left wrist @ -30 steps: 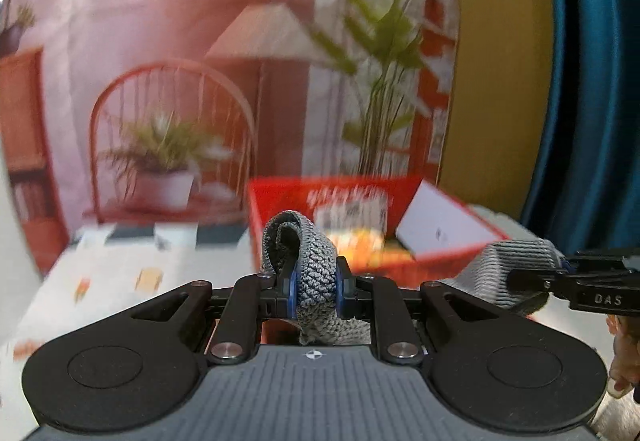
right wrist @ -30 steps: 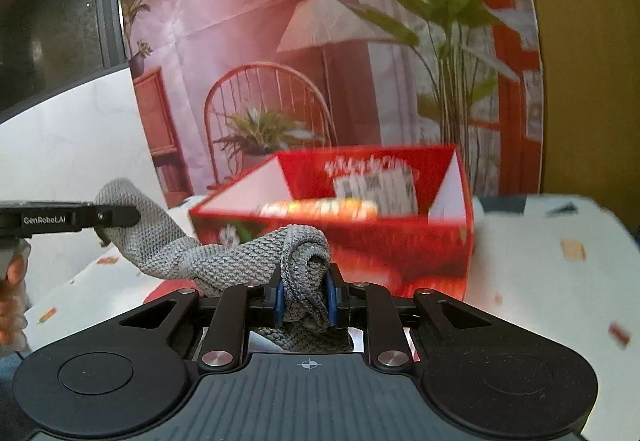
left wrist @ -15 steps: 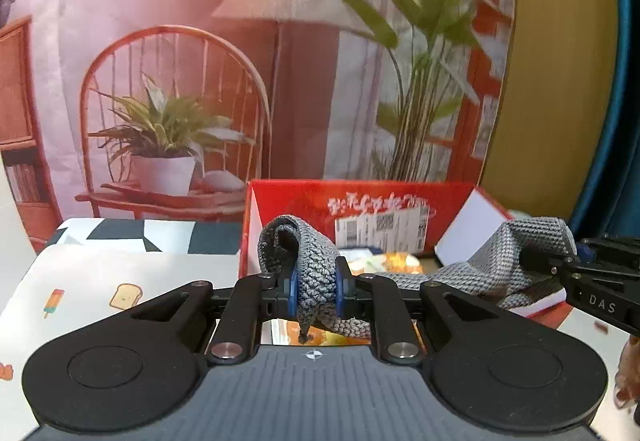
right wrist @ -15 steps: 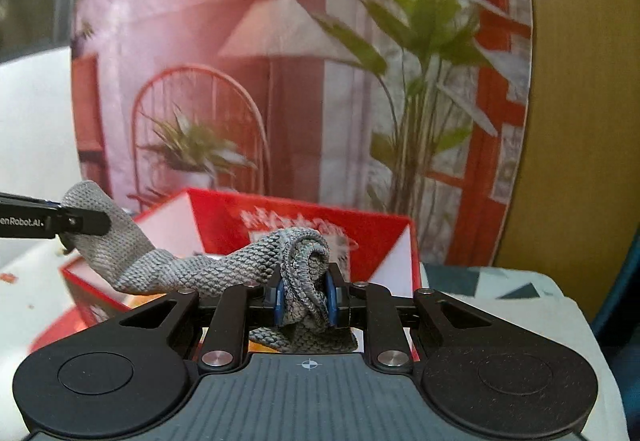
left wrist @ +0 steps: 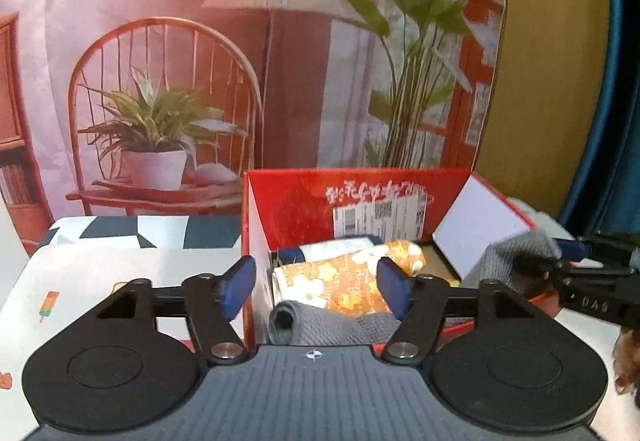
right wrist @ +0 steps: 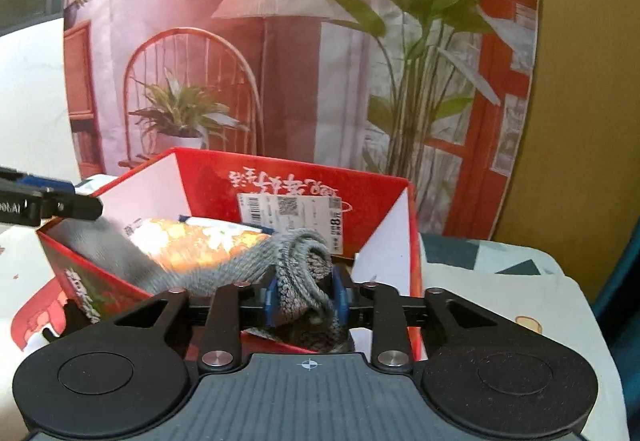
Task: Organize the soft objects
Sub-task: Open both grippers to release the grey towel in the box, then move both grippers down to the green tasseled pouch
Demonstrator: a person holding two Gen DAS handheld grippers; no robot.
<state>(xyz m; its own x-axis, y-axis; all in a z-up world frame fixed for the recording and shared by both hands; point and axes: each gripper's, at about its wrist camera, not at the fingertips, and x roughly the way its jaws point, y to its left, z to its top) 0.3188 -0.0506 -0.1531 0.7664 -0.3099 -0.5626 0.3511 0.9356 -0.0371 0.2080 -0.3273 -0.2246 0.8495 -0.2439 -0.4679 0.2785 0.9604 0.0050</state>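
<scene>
Low in the left view, left tool [left wrist: 316,291] now wide, just opened — grey knit cloth [left wrist: 320,325] dropped into red box [left wrist: 288,201]; right tool [right wrist: 306,299] loosening, other end between its pads.

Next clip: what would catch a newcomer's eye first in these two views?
The red cardboard box at centre, open, with an orange flowered cloth roll inside. A grey knitted cloth drapes across the box; the right gripper has it between jaws that have just been opening. The left gripper has just opened, empty, above the box.
</scene>
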